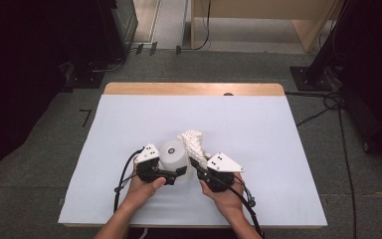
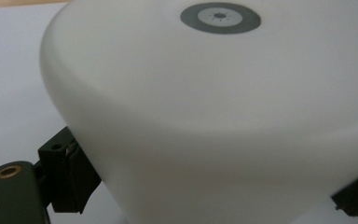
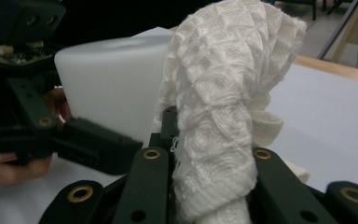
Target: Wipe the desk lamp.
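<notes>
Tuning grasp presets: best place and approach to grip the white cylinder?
Grip the white cylinder low across its smooth side wall, coming in level from the near left, as the left gripper does. It stands upright, its rounded top gives no edge, and the white knit cloth in the right gripper crowds its right side.

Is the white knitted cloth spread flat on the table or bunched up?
Bunched up. The right gripper pinches the cloth between its jaws, and it rises gathered in folds beside the white cylinder.

cloth [image 1: 193, 141] just right of cylinder [image 1: 174, 154], both on table [image 1: 278, 149]
</notes>
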The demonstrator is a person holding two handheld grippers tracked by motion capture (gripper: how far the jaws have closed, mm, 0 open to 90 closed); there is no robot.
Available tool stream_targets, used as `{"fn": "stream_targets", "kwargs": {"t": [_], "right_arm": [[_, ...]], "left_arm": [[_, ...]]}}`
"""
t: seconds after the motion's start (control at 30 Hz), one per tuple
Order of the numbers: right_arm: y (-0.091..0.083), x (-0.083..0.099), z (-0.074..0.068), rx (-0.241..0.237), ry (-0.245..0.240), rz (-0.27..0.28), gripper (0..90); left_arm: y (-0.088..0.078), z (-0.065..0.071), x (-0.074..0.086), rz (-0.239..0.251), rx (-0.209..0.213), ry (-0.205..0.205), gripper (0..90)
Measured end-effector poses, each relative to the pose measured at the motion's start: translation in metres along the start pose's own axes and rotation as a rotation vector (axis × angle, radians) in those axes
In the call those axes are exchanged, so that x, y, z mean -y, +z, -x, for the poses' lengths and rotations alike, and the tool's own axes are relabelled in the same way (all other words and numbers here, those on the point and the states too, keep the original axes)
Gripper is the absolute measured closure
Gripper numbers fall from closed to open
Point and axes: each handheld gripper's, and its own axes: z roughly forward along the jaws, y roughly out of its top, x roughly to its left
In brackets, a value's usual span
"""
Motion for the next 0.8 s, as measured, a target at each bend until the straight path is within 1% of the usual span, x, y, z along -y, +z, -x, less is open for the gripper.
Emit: {"fn": "stream_targets", "kwargs": {"t": [0.07, 0.13, 0.2, 0.33, 0.37, 0.43, 0.5, 0.53, 0.6, 0.63, 0.7, 0.77, 0.8], "right_arm": [[-0.002, -0.001, 0.001, 0.006, -0.005, 0.014, 77.5], [-0.002, 0.000, 0.001, 0.004, -0.007, 0.017, 77.5], [0.001, 0.002, 0.000, 0.003, -0.007, 0.006, 77.5], [0.009, 0.012, 0.000, -0.001, -0.003, -0.041, 77.5], [0.012, 0.014, -0.001, -0.002, -0.003, -0.053, 77.5], [0.017, 0.019, -0.002, -0.009, -0.002, -0.081, 77.4], [0.021, 0.022, -0.002, -0.012, -0.012, -0.105, 77.4], [0.023, 0.023, -0.003, -0.006, -0.012, -0.121, 77.4], [0.024, 0.025, 0.000, 0.017, -0.004, -0.143, 77.4], [0.024, 0.025, 0.002, 0.023, 0.015, -0.146, 77.4], [0.022, 0.024, 0.008, 0.045, 0.032, -0.141, 77.5], [0.018, 0.022, 0.014, 0.057, 0.049, -0.126, 77.4], [0.017, 0.021, 0.017, 0.060, 0.055, -0.117, 77.4]], "left_arm": [[0.000, 0.001, -0.001, -0.003, 0.005, 0.008, 8.6], [-0.001, 0.002, -0.002, -0.004, -0.010, 0.014, 8.6], [-0.003, 0.000, -0.002, 0.000, -0.019, 0.015, 8.6], [-0.010, -0.006, -0.005, 0.038, -0.015, -0.022, 8.6], [-0.012, -0.008, -0.006, 0.045, -0.018, -0.024, 8.6], [-0.016, -0.011, -0.006, 0.058, -0.034, -0.026, 8.6], [-0.017, -0.013, -0.006, 0.065, -0.053, -0.032, 8.6], [-0.017, -0.014, -0.006, 0.068, -0.073, -0.034, 8.6], [-0.015, -0.014, -0.005, 0.073, -0.146, -0.006, 8.6], [-0.013, -0.013, -0.004, 0.071, -0.184, 0.006, 8.6], [-0.011, -0.013, -0.001, 0.063, -0.241, 0.043, 8.5], [-0.008, -0.012, 0.001, 0.053, -0.296, 0.068, 8.5], [-0.007, -0.012, 0.002, 0.047, -0.314, 0.077, 8.6]]}}
